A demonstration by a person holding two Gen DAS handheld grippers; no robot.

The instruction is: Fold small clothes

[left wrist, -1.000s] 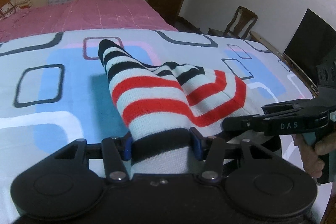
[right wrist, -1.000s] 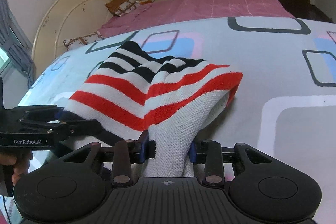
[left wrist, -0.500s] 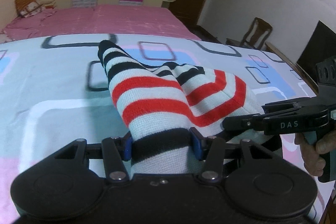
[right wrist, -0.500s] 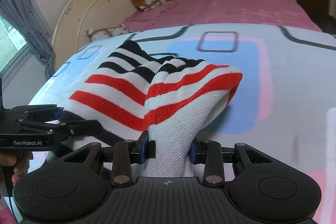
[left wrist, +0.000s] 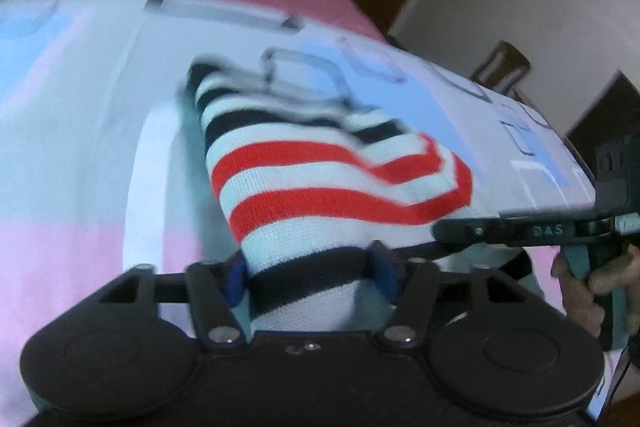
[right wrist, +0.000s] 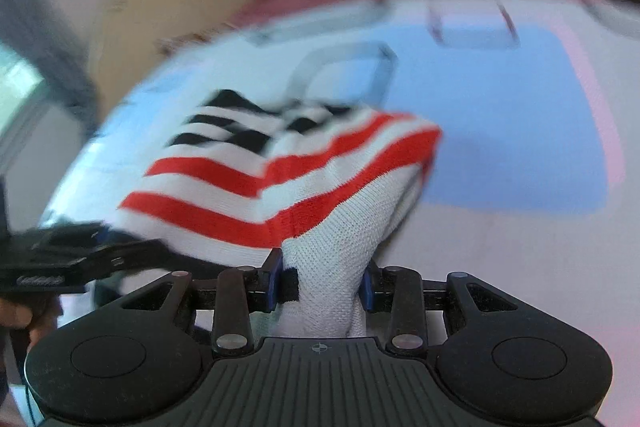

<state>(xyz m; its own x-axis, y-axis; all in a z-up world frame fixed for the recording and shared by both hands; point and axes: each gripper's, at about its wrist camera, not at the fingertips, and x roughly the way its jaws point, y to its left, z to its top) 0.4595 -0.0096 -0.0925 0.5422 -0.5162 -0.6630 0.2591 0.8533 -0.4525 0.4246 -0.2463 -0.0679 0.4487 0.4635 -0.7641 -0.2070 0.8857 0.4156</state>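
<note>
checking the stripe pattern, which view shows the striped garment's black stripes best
Left wrist view: the striped garment shows black stripes at the far end and a black band near the gripper. Right wrist view shows only blurred black stripes at the far end.

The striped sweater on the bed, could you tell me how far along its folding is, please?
Done: the striped sweater is already doubled over on the patterned bedspread. In hand: the left gripper has its jaws opening around the black-striped edge, with cloth between them, while the right gripper is shut on the white knit. Left: the right side must be let go and the fold smoothed; both views are blurred, so neatness is unclear.
</note>
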